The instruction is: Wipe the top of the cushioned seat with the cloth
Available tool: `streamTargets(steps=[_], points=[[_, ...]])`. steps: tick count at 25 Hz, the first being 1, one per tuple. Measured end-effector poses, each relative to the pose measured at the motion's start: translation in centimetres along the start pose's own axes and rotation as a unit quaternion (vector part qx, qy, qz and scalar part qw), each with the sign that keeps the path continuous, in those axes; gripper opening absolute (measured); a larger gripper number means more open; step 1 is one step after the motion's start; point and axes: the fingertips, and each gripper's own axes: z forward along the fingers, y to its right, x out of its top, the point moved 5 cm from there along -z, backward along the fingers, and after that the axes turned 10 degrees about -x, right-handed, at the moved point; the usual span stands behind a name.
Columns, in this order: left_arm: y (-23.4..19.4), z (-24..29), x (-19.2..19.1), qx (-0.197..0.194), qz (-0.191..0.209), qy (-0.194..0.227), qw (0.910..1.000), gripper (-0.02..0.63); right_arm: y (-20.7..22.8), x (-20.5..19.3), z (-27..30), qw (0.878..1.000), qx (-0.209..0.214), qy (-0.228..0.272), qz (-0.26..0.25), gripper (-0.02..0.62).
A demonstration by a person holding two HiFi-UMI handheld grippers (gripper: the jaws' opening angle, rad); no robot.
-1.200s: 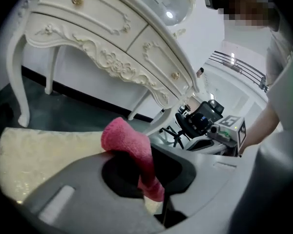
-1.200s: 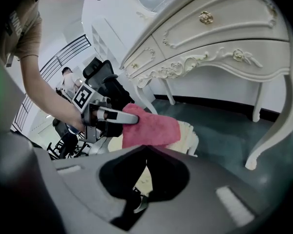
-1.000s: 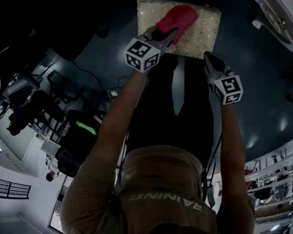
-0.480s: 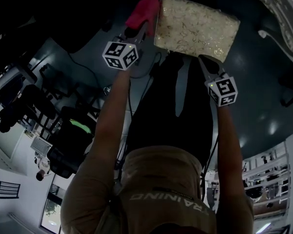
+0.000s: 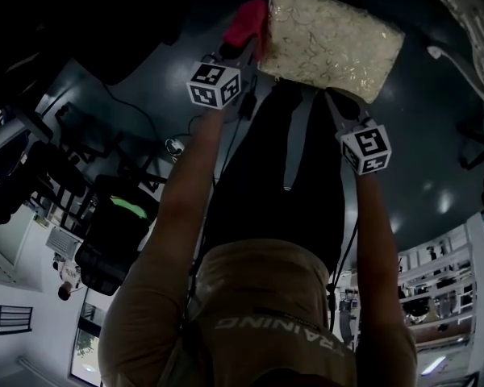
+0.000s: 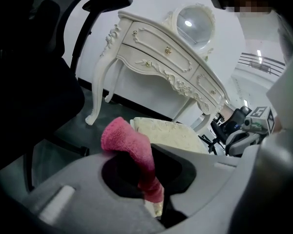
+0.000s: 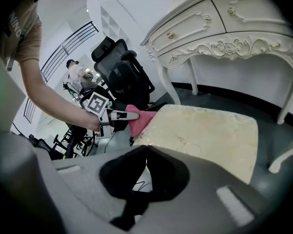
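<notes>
the cushioned seat [image 5: 331, 43] lies flat at the top of the head view, its long side running left to right across us, with the right end a little nearer to us. its pale patterned top faces up. the cloth [image 5: 246, 18], pink, sits at the seat's left short end, off the top and against the side edge. in the left gripper view it rises from the jaws as a narrow strip, then folds over to the left in a rounded lump.

behind the seat stands a white carved dressing table [image 6: 161, 57] with a round mirror [image 6: 195, 26]. its curved legs come down close to the seat's far side. a black office chair [image 7: 124, 67] stands to the left, beyond the cloth, and a cable trails on the dark floor [image 5: 436, 135] near us.

the left gripper [image 5: 244, 48] has its jaws pinched tight on the lower end of the cloth, with the tips just beside the seat's left end. the right gripper [image 5: 329, 97] has its jaws pressed together with nothing between them. its tips are at the seat's near long edge, and we cannot tell if they touch it.
</notes>
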Motion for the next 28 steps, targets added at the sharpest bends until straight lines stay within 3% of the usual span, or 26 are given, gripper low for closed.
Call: streamTargets(steps=[7, 11, 19, 28], points=[[1.6, 2.7, -0.3, -0.035, -0.008, -0.011, 0.9993, 0.041, 0.1, 0.4, 0.9, 1.0, -0.005, 0.001, 0.008, 0.005], [1.7, 3.8, -0.6, -0.052, 0.021, -0.043, 0.9975, 0.041, -0.6, 0.1, 1.6, 1.0, 0.0, 0.001, 0.016, 0.005], [2.1, 5.0, -1.1, -0.059, 0.077, -0.079, 0.9921, 0.041, -0.3, -1.2, 1.2, 1.0, 0.003, 0.009, 0.026, 0.005], [2.7, 5.6, -1.0, -0.041, 0.073, -0.086, 0.9928, 0.041, 1.4, -3.4, -1.0, 0.999, -0.002, 0.016, 0.04, 0.005]])
